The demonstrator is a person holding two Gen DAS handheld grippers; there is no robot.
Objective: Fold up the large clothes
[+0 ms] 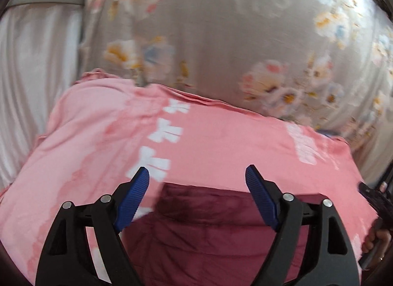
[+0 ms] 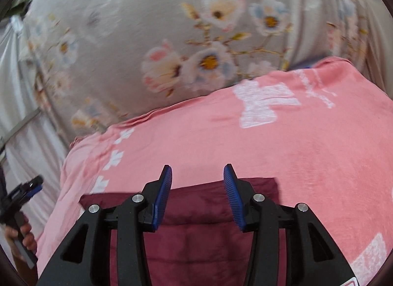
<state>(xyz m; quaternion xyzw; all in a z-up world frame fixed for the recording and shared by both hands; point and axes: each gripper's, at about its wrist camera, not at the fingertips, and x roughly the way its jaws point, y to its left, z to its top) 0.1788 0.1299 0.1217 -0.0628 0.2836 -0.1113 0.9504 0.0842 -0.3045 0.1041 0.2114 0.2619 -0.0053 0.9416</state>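
One maroon garment (image 1: 208, 227) on pink blanket (image 1: 221, 138)

A folded maroon garment (image 2: 208, 232), seemingly quilted, lies flat on pink cloth (image 2: 307, 153).

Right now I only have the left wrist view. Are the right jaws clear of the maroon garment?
Observer: Yes. The right gripper is open with nothing between its jaws. The maroon garment lies below it.
Operator: What's to the right of the garment? It's blocked for me.
Observer: Only the pink cloth, with a white print patch near the lower right edge.
Operator: Can you see my gripper from there?
Observer: Yes. The left gripper shows at the left edge, out past the pink cloth's side, with the left hand on its handle.
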